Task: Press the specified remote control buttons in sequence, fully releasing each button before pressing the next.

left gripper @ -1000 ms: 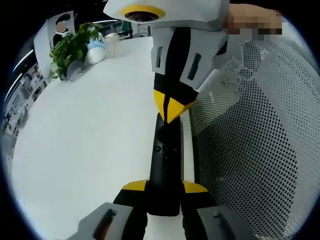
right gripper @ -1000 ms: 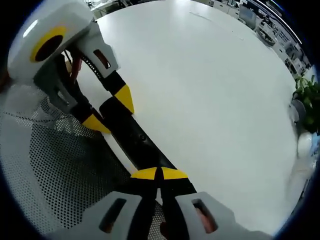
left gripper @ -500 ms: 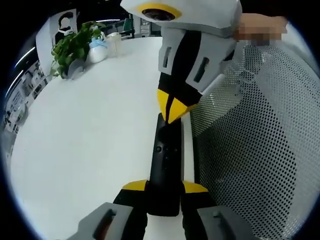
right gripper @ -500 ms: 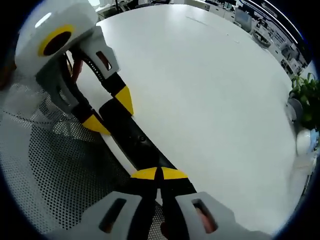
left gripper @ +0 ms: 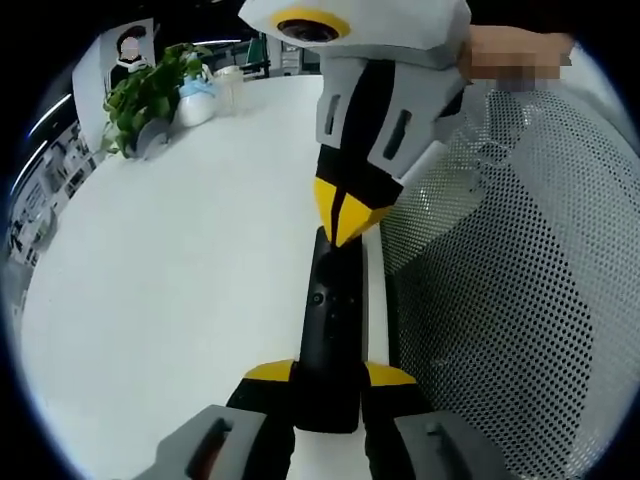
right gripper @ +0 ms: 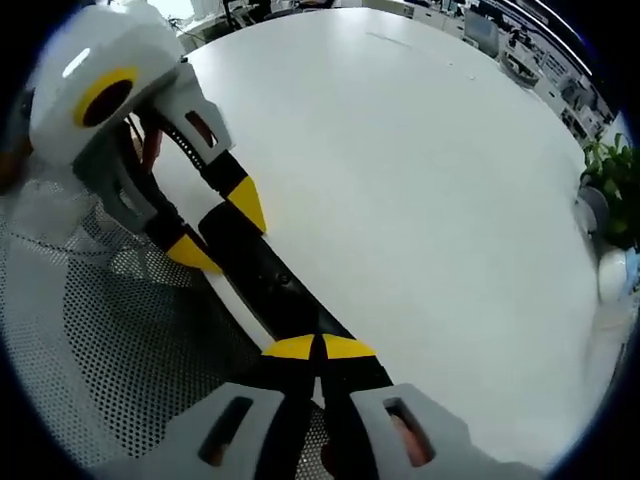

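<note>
A long black remote control [left gripper: 328,330] lies over the table's edge, and my left gripper [left gripper: 328,372] is shut on its near end, one yellow-tipped jaw on each side. My right gripper [left gripper: 345,218] comes down from the top of the left gripper view, shut, with its yellow tips resting on the remote's far end. In the right gripper view, my right gripper [right gripper: 318,347] has its tips together on the remote [right gripper: 262,280]. Beyond it, my left gripper [right gripper: 218,230] clamps the other end.
The remote sits at the edge of a wide white table [left gripper: 180,260]. A grey mesh chair back [left gripper: 520,280] stands close beside both grippers. A potted plant [left gripper: 150,95] and a white cup [left gripper: 228,85] are at the table's far side.
Both views have shifted slightly with the hands. The right gripper's shut tips stay on the remote's far end, and the left gripper keeps its hold.
</note>
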The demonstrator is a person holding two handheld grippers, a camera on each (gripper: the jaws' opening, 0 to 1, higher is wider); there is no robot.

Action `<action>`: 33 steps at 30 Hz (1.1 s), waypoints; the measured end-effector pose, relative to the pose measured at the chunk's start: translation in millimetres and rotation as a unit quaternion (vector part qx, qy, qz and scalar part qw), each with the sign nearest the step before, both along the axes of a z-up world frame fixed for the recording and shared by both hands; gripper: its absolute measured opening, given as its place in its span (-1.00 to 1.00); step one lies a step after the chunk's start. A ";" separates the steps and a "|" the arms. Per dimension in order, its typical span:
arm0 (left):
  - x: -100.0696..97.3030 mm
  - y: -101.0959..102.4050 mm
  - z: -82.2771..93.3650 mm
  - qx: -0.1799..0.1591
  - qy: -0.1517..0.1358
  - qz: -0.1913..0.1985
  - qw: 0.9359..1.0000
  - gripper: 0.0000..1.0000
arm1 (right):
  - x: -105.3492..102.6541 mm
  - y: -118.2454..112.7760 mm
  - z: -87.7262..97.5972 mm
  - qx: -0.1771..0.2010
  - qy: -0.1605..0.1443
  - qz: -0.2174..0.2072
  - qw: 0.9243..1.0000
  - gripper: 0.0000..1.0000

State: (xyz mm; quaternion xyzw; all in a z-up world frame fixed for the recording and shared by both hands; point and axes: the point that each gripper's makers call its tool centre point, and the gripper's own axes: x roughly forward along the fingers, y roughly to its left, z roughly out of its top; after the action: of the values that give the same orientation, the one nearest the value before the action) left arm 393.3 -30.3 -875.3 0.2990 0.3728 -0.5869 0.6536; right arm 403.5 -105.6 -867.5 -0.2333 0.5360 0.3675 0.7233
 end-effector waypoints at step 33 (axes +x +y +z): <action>-0.8 -0.4 0.1 0.000 -0.002 -0.003 1.000 -0.51 | -3.2 12.2 -0.1 0.044 0.010 -0.003 0.999 -1.00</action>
State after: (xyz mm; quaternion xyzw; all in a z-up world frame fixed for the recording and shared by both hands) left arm 392.5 -30.7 -875.2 0.3011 0.3706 -0.5886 0.6523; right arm 400.2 -93.4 -867.6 -0.1958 0.5269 0.3914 0.7286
